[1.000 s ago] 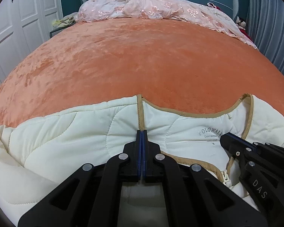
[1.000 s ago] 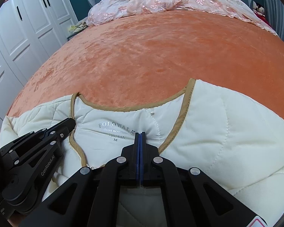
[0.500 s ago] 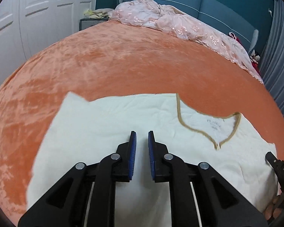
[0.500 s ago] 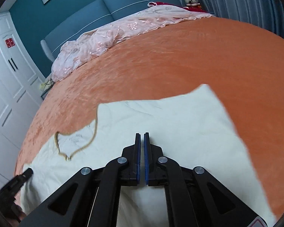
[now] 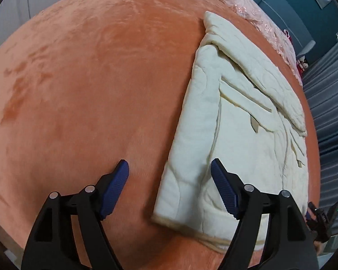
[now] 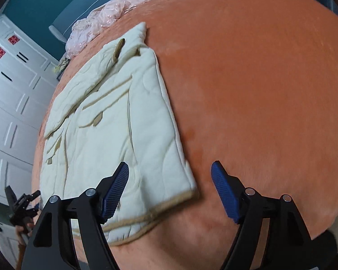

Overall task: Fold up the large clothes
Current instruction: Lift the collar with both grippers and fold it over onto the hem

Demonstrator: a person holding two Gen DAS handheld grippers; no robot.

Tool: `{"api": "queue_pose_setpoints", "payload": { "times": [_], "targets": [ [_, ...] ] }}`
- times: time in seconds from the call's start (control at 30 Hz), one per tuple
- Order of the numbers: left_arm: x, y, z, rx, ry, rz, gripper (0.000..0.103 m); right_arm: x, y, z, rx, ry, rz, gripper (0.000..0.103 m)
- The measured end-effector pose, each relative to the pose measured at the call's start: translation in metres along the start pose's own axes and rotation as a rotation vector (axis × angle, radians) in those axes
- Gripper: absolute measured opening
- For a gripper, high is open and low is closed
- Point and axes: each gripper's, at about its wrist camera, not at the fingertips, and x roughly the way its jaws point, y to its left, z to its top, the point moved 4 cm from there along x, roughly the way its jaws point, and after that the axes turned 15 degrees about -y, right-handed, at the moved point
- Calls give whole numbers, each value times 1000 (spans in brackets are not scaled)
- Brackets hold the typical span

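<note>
Across the right half of my left wrist view lies the cream quilted jacket with tan trim (image 5: pixel 241 135), folded flat on the orange velvet bed cover (image 5: pixel 90 90). Both hands tilt steeply downward. My left tongs (image 5: pixel 169 174) and right tongs (image 6: pixel 170 175) have just been opening and stand apart, nothing between them. The jacket's near hem is hidden behind the black tong arms.

Both wrist cams look steeply down from opposite sides, sharing the jacket (image 5: pixel 236 121) on the bedspread (image 6: pixel 259 78).
</note>
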Motion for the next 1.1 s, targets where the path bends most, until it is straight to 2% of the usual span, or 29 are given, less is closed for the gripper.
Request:
{"api": "queue_pose_setpoints", "payload": {
  "times": [0.07,0.17,0.2,0.23,0.27,0.3,0.33,0.43,0.53,0.6,0.73,0.87,0.93,1.0,1.1],
  "targets": [
    [-7,-3,-10,-14,-1,-15,81,-2,-2,-15,61,-23,24,75],
    [-2,-12,-14,-54,14,-27,80,6,6,-17,145,-48,64,76],
    [1,-17,-13,-58,20,-33,75,10,10,-17,180,-45,81,76],
    [2,-22,-15,-61,26,-27,60,15,13,-15,216,-46,88,70],
    [4,-28,-15,-62,33,-33,47,19,16,-13,244,-44,101,60],
    [4,-34,-16,-55,39,-34,36,22,19,-13,258,-35,99,29],
    [4,-38,-15,-39,43,-10,20,22,21,-12,255,-28,64,12],
    [-14,-48,-12,-13,17,-17,12,2,31,-5,236,-63,83,8],
    [-45,-55,-10,52,-22,-34,6,-27,45,3,126,-79,115,5],
    [-69,-58,-11,92,-32,-49,6,-48,48,3,61,-66,129,5],
    [-118,-54,-34,172,8,-56,6,-98,50,-20,-120,24,128,5],
    [-178,-36,-84,291,101,-26,6,-158,36,-71,-266,205,109,5],
    [-210,-20,-113,289,163,-19,6,-191,28,-98,-313,293,111,5],
    [-237,-10,-135,256,202,-18,6,-222,20,-121,-337,342,101,5],
    [-265,-15,-144,220,185,-37,5,-246,15,-128,-314,334,95,5]
  ]
}}
